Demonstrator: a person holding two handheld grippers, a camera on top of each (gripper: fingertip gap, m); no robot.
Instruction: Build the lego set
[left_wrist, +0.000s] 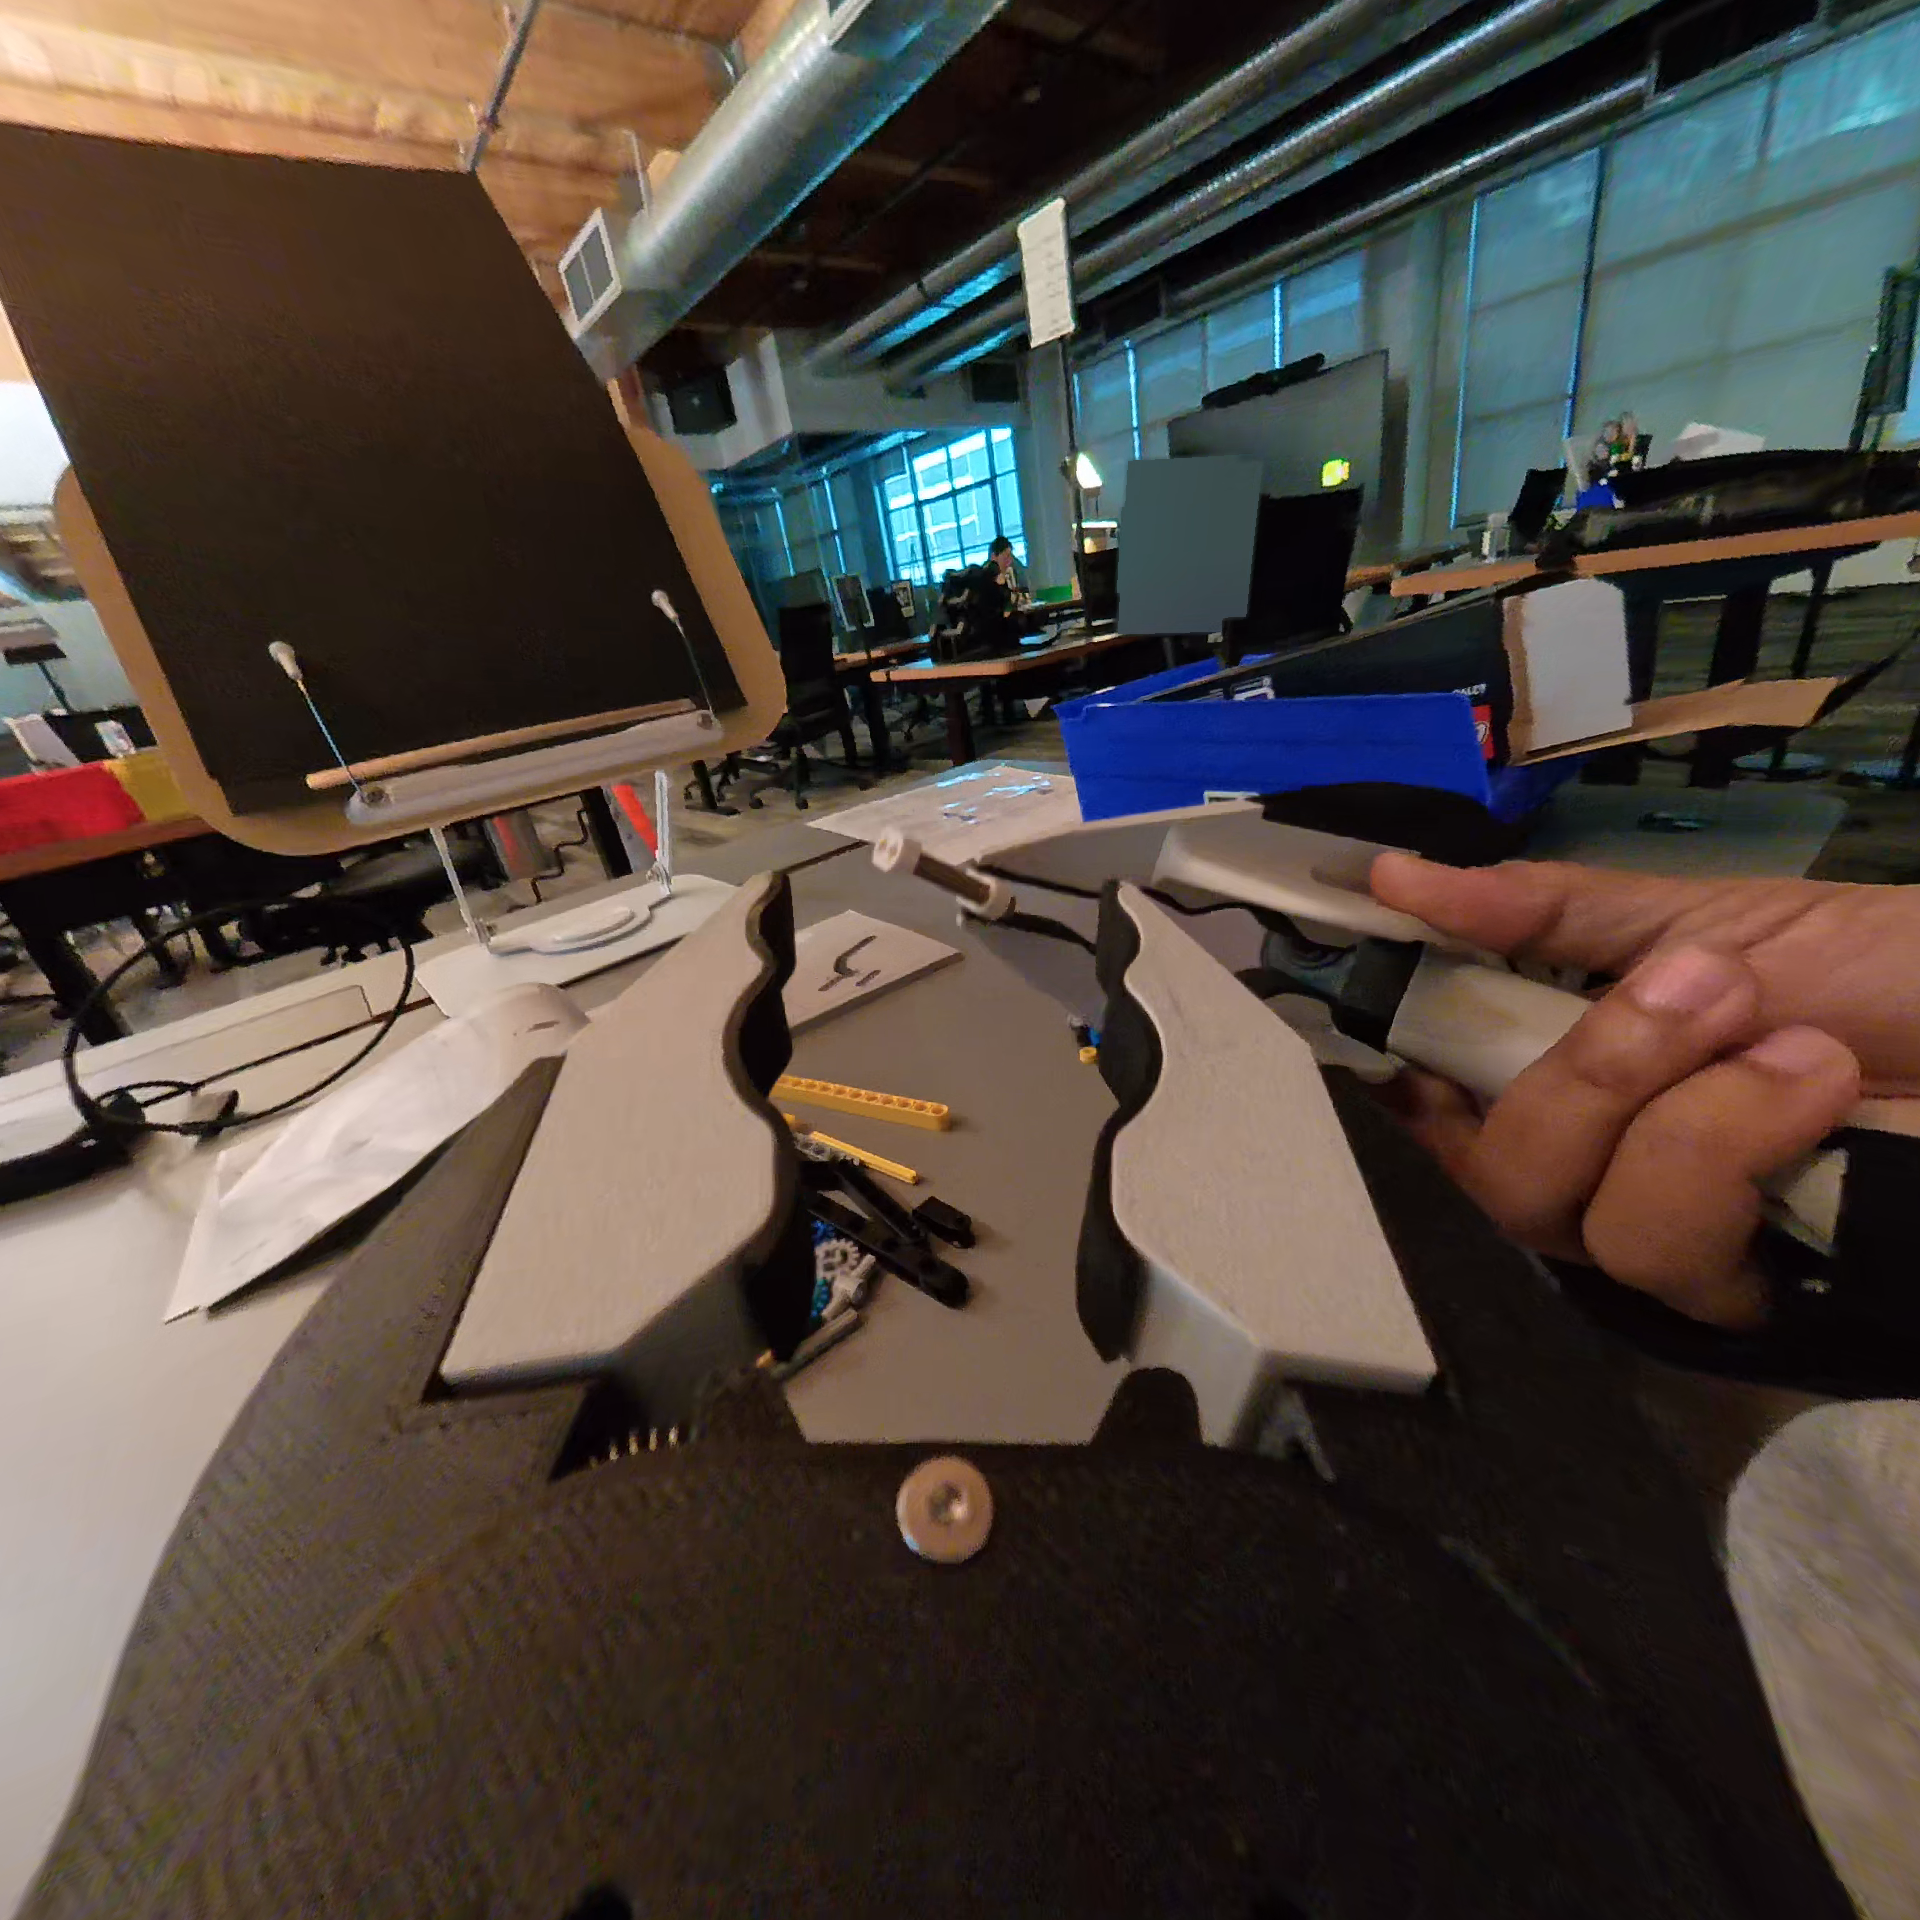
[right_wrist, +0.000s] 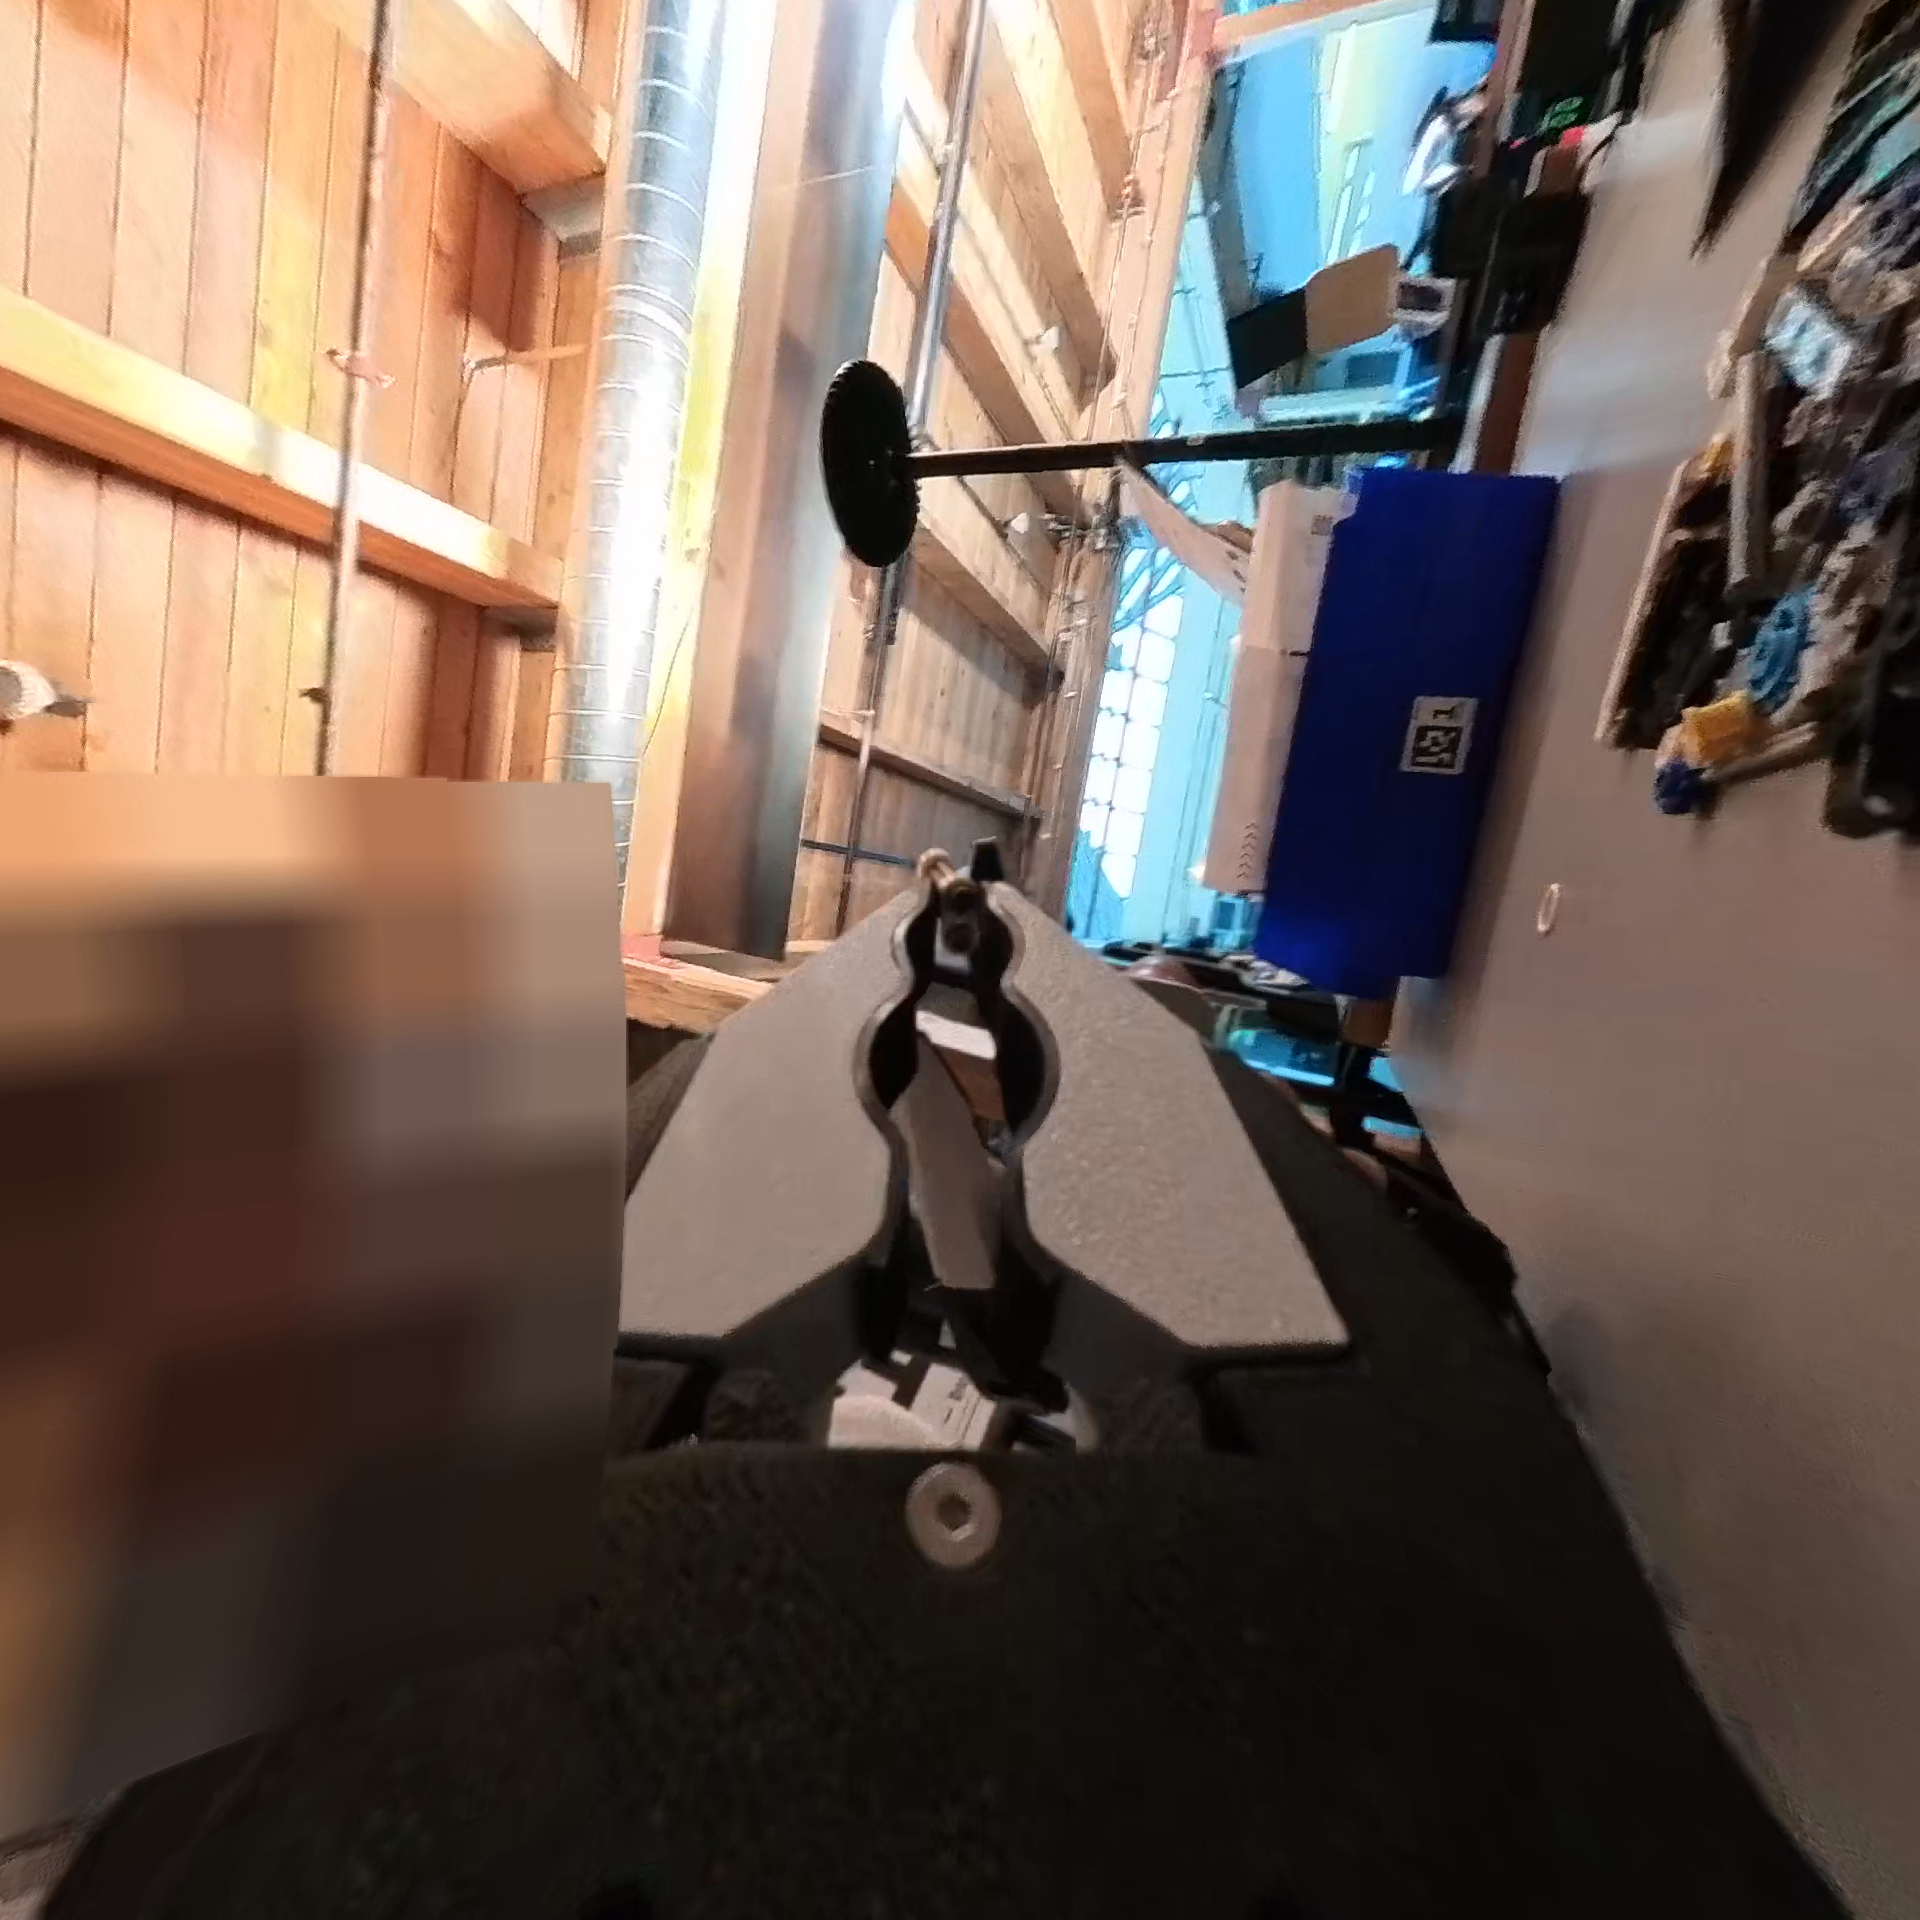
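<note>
My left gripper (left_wrist: 943, 896) is open and empty, its fingers (left_wrist: 644, 1143) spread above a grey mat (left_wrist: 987, 1351). Loose lego parts lie on the mat between them: a yellow beam (left_wrist: 862, 1101), black pieces (left_wrist: 894, 1226) and a small grey gear (left_wrist: 842, 1268). A hand (left_wrist: 1662, 1060) holds my right gripper (left_wrist: 997, 868) in from the right; it is shut on a short dark axle with grey bushes (left_wrist: 935, 871). In the tilted right wrist view the right gripper (right_wrist: 961, 904) pinches that small axle piece (right_wrist: 951, 883) at its tips. A blurred pile of lego parts (right_wrist: 1766, 623) lies on the table.
A book stand with a black board (left_wrist: 364, 468) stands at the back left. A blue bin (left_wrist: 1278, 758) (right_wrist: 1403, 727) holding a box (left_wrist: 1455, 665) is at the back right. White papers (left_wrist: 343, 1143), a printed sheet (left_wrist: 862, 966) and a black cable (left_wrist: 208, 1039) lie on the table. The tips of both grippers are at nearly the same place.
</note>
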